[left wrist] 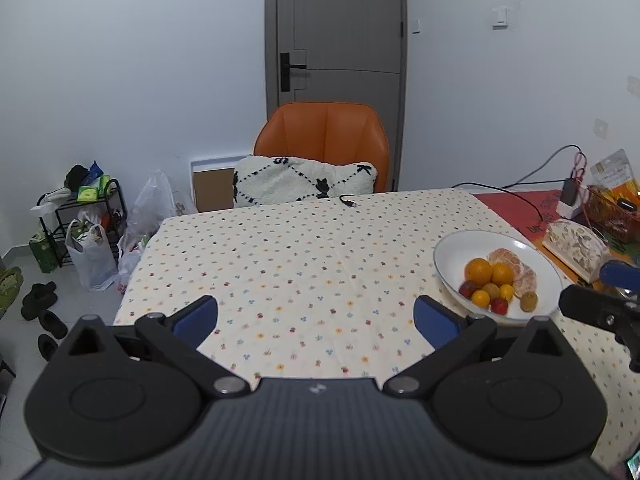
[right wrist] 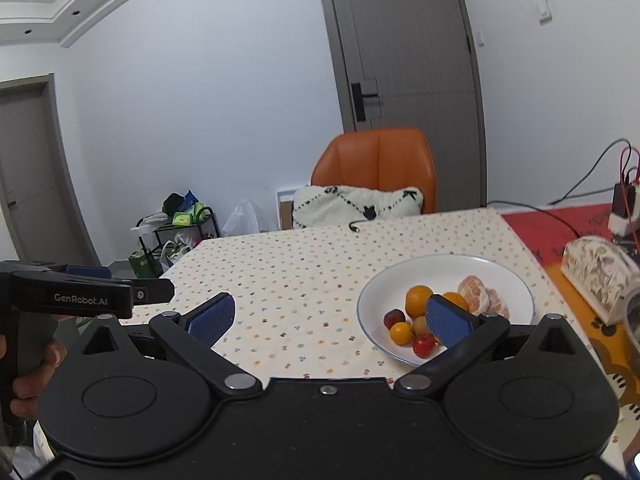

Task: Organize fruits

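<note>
Both wrist cameras look forward over the counter (left wrist: 300, 264) toward the chair (left wrist: 322, 136) and door (left wrist: 336, 28), the right one nearer the bowl (right wrist: 500, 276), both sharing bowl, chair and door.

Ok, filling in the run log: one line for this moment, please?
left gripper: open, empty | right gripper: open, empty | fruits: all in white bowl | floral tablecloth: no loose fruit seen

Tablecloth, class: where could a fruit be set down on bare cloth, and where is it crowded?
The floral tablecloth lies bare from the white bowl leftward to its left edge, and back to the cable end by the cushion. The crowded side is right of the bowl: patterned box, charger and basket on the red mat.
</note>
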